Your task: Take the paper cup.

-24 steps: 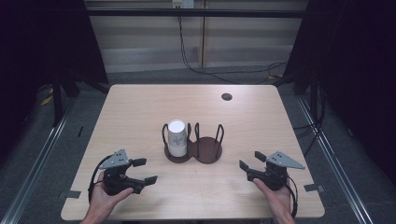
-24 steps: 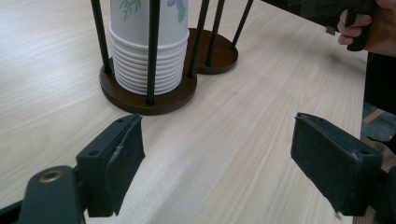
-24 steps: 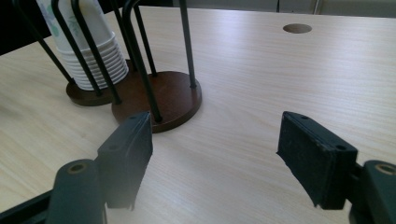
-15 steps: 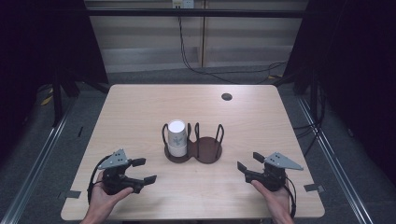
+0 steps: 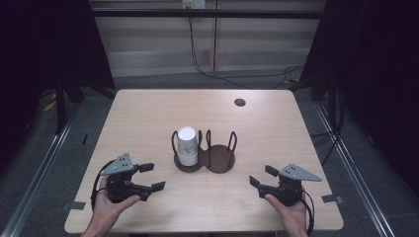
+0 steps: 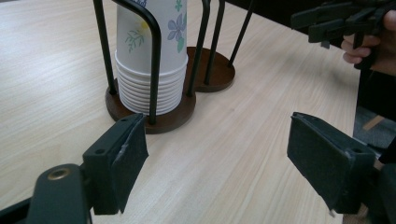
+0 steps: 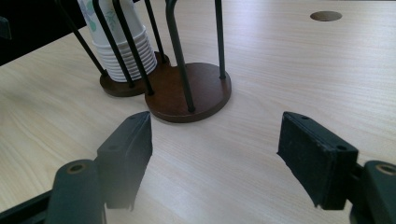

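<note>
You held your left gripper (image 5: 148,177) at the lower left of the high view and your right gripper (image 5: 262,177) at the lower right, both with jaws spread wide and nothing between them.

At the centre of the table (image 5: 148,113) stood the dark twin-ring cup holder (image 5: 205,157), with a nested stack of paper cups (image 5: 188,145) in its left ring; the right ring was bare.

Those cups looked light and thin-walled, likely to crush under a hard squeeze and to stick to one another. I judged the upper wall of the top cup, above the wire uprights, the best hold.

In both gripper views the stack's top was cut off, so the cup count stayed unclear.
</note>
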`<state>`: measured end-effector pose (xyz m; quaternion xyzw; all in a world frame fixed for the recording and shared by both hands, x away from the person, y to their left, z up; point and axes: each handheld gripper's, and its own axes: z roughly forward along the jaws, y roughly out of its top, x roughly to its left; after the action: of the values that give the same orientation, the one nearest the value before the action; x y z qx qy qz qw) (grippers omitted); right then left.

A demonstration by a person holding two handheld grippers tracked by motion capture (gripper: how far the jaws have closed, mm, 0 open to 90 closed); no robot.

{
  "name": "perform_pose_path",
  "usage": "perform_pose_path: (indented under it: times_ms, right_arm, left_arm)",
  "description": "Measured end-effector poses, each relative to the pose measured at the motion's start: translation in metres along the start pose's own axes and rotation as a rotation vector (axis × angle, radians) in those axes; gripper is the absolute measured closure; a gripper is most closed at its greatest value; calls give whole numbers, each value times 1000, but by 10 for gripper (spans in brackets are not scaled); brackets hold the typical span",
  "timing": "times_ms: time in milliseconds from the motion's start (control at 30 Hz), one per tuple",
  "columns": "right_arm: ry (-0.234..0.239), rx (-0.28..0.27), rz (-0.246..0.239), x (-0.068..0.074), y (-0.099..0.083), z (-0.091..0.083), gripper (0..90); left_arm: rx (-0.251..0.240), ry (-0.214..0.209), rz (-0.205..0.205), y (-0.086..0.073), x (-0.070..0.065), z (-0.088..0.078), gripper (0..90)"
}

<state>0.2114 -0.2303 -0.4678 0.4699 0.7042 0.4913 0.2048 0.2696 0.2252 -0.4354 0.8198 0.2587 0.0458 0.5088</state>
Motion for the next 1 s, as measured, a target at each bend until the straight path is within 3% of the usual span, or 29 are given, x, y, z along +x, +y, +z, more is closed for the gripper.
perform_pose_path:
  times_ms: [300,567,1000]
  right_arm:
    - [22,26,0,3,2,1,248]
    - [39,31,13,3,1,1,248]
    - [38,46,20,4,1,1,250]
  left_arm:
    - [29,-55,14,22,1,1,208]
    - [46,-44,42,43,6,12,207]
    - [-10,-40,74,74,19,13,244]
